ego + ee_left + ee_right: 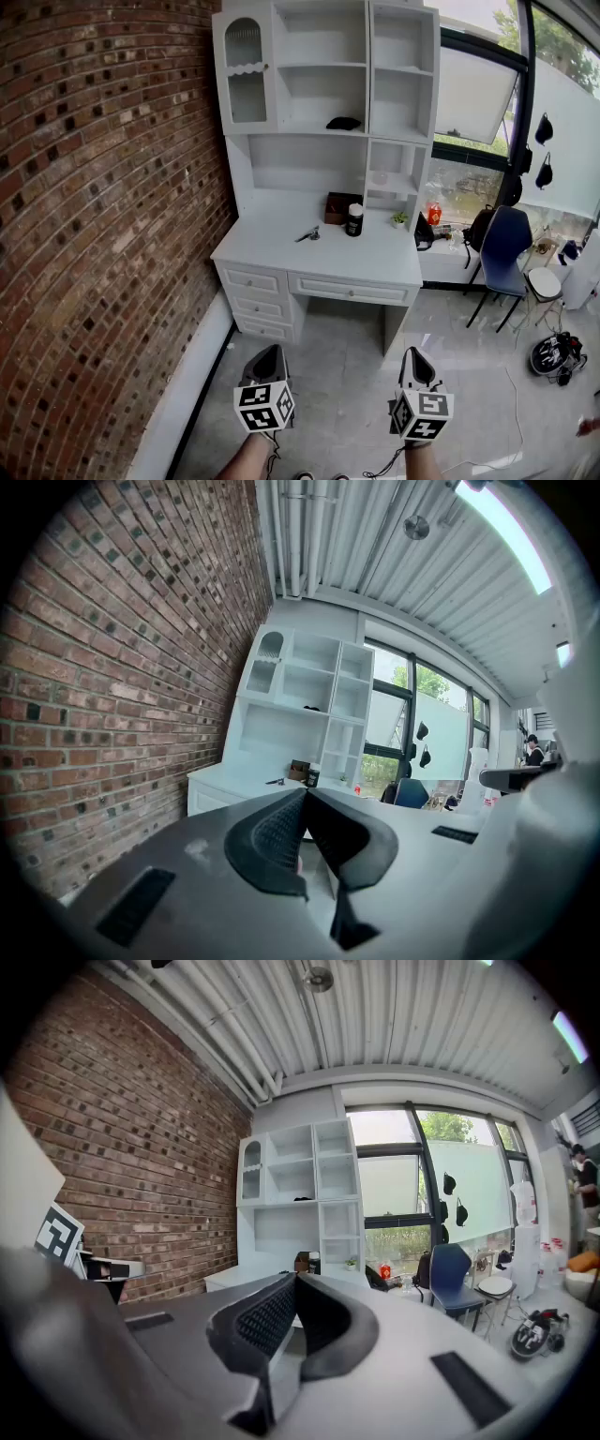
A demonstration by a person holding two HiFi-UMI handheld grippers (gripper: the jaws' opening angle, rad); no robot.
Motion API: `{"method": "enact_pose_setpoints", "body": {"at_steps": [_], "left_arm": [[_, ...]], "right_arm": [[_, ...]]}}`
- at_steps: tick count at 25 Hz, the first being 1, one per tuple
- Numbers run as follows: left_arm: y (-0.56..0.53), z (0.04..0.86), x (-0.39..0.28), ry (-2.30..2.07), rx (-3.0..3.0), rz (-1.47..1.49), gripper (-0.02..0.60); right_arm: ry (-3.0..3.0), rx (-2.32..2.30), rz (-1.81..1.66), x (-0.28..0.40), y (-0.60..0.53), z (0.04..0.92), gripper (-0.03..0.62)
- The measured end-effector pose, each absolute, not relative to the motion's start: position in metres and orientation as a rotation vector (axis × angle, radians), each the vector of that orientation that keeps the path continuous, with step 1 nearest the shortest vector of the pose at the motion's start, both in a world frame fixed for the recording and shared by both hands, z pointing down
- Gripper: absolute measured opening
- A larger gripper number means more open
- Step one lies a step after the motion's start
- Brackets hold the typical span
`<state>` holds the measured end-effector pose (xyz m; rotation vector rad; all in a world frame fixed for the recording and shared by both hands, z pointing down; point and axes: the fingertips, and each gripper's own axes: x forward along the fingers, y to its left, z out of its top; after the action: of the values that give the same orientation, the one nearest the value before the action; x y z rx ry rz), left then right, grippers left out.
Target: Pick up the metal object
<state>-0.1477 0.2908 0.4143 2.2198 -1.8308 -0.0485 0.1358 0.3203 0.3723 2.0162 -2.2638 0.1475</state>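
Asking: where is the metal object?

Answering: It lies on top of a white desk at the far side of the room, toward the desk's left part. A black canister and a brown box stand near it on its right. A brick wall runs along the left, and a blue chair stands to the right of the desk, by the window.

Asking: and the two tongs?

Answering: Both are held low and near, over the grey floor, well apart from the desk and pointing roughly level toward it. The left gripper has its jaws pressed together with nothing between them. The right gripper is the same, tips meeting and empty.
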Motion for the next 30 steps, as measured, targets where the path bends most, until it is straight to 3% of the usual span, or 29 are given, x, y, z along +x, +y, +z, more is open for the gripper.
{"method": "enact_pose_setpoints", "body": {"at_steps": [27,30], "left_arm": [[0.294,0.426,-0.13,-1.794,2.25,0.012,0.015],[0.289,0.425,-0.131,-1.784,2.266,0.018,0.041]], "right_arm": [[-2.171,2.102,0.262,0.165,0.331,0.396,0.0],[-2.156,2.119,0.262,0.167,0.329,0.395,0.0]]}}
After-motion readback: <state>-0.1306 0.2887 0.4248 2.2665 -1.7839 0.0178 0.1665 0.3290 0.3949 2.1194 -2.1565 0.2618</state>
